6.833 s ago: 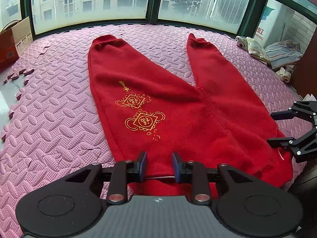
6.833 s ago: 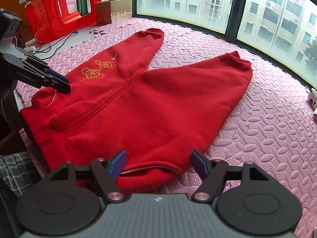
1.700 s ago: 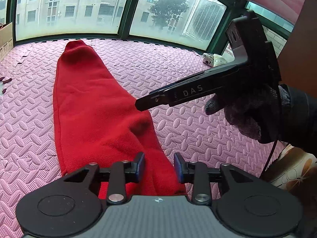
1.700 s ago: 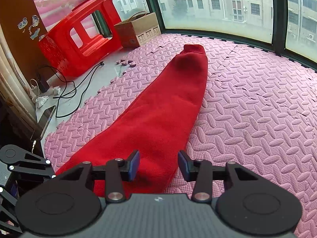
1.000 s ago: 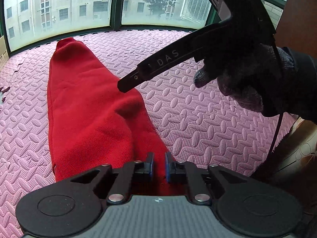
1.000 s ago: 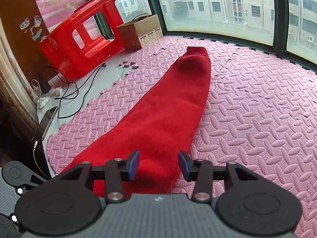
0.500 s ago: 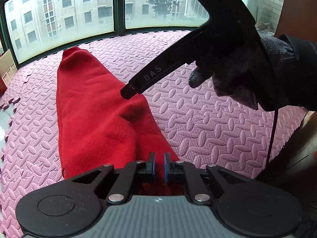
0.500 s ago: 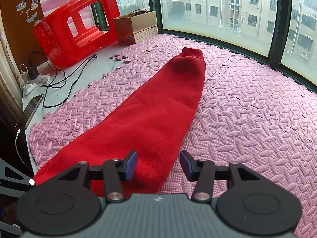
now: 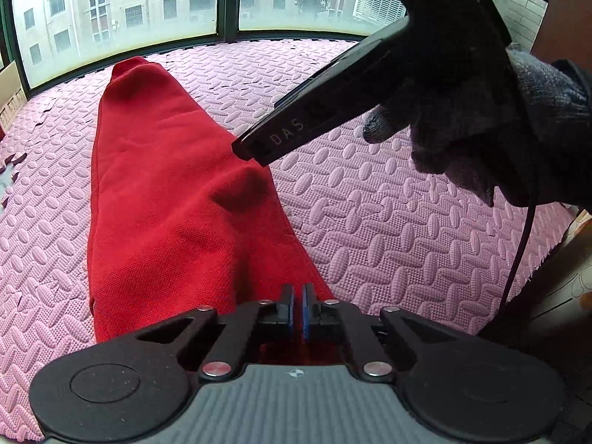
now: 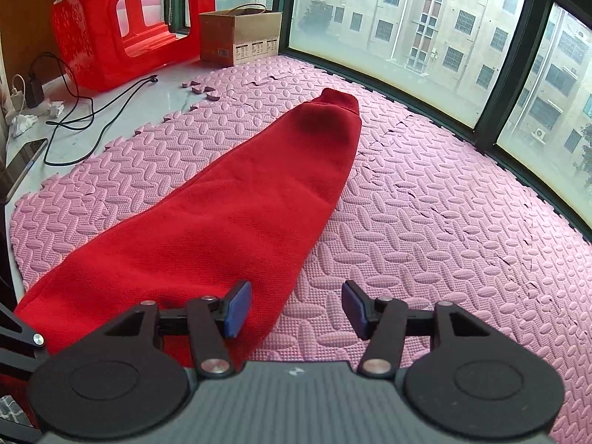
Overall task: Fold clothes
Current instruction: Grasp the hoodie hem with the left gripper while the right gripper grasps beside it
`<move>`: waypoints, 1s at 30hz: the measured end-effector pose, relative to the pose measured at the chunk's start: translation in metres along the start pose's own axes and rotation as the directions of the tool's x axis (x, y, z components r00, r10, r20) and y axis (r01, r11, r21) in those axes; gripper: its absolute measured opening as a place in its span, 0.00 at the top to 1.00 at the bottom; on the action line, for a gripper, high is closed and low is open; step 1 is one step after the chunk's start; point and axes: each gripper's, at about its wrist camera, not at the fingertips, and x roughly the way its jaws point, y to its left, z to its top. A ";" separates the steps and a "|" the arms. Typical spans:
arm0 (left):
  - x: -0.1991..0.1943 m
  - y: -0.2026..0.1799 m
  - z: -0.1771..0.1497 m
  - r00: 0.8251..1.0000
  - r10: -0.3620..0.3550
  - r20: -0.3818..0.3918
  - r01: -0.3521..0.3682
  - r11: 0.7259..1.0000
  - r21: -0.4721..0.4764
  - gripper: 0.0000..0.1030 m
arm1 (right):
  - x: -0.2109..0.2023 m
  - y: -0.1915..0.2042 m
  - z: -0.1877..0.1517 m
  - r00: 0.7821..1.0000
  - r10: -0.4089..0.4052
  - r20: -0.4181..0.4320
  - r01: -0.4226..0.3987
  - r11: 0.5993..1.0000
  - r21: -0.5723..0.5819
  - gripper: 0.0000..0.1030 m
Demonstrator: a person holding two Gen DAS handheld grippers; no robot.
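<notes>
On the pink mat (image 10: 425, 222), the left gripper (image 9: 298, 305) pinches the red pants (image 9: 166, 192) at six o'clock, the right gripper (image 10: 296, 309) is wide open, and the cuff end sits at twelve o'clock for a fold across.

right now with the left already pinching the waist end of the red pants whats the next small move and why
Probably bring the right gripper down onto the near edge of the red pants beside the left gripper and close. The left is shut on the fabric; the right is open, above the pants' edge on the pink mat.

Both wrist views look low along red trousers (image 9: 166, 203) (shared), near.
</notes>
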 end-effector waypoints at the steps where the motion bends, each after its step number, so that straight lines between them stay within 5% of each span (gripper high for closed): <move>1: -0.002 0.001 0.001 1.000 -0.022 0.009 0.022 1.000 -0.015 1.00 | 0.000 0.000 0.000 1.000 -0.003 0.000 0.003 1.000 -0.003 0.46; 4: -0.004 -0.002 0.001 0.995 -0.095 0.021 0.095 0.995 -0.033 1.00 | 0.000 -0.001 0.001 1.000 0.019 0.007 -0.019 1.000 0.007 0.46; 13: -0.028 0.008 -0.002 0.990 -0.124 0.065 0.126 0.992 -0.015 0.98 | 0.000 -0.002 0.002 0.993 0.118 0.027 -0.119 0.992 0.034 0.46; 20: -0.061 0.063 0.006 0.988 -0.014 0.156 0.033 0.992 -0.125 0.98 | -0.002 0.013 -0.008 0.983 0.182 0.025 -0.182 0.983 -0.026 0.46; 25: -0.039 0.090 0.013 0.989 0.039 0.143 -0.013 0.984 -0.177 0.98 | -0.002 0.025 -0.016 0.977 0.215 0.008 -0.214 0.974 -0.072 0.46; 30: -0.013 0.100 0.003 0.990 0.119 0.070 -0.107 0.982 -0.158 0.98 | 0.001 0.032 -0.034 0.985 0.159 -0.067 -0.166 0.979 -0.121 0.46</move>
